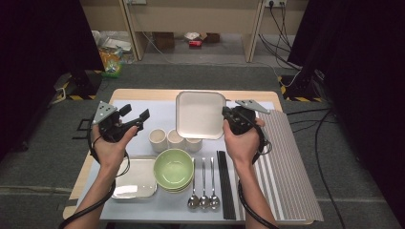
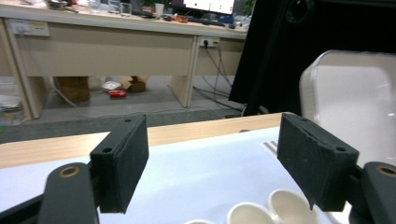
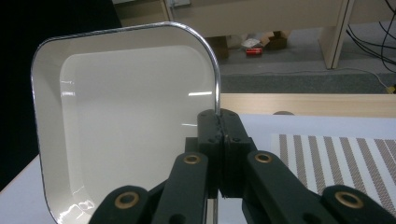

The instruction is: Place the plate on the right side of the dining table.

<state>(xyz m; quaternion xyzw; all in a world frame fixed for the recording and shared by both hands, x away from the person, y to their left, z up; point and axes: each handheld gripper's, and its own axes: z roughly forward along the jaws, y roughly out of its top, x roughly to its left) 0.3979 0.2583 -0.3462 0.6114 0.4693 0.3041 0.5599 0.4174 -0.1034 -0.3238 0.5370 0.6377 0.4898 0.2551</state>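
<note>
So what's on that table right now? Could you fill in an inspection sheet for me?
Surface: wooden table under a pale mat, striped mat at right.
Job's things: large square tray, tilted up by its right rim.
Clutter: three cups, green bowls, small tray, three spoons, black chopsticks.
Grippers: right claw shut on the tray's rim; left claw open, nothing between its pads.
Cables: one trails from each claw along the forearms; more on the floor at right.
Surroundings: desks, boxes, black curtains behind.
</note>
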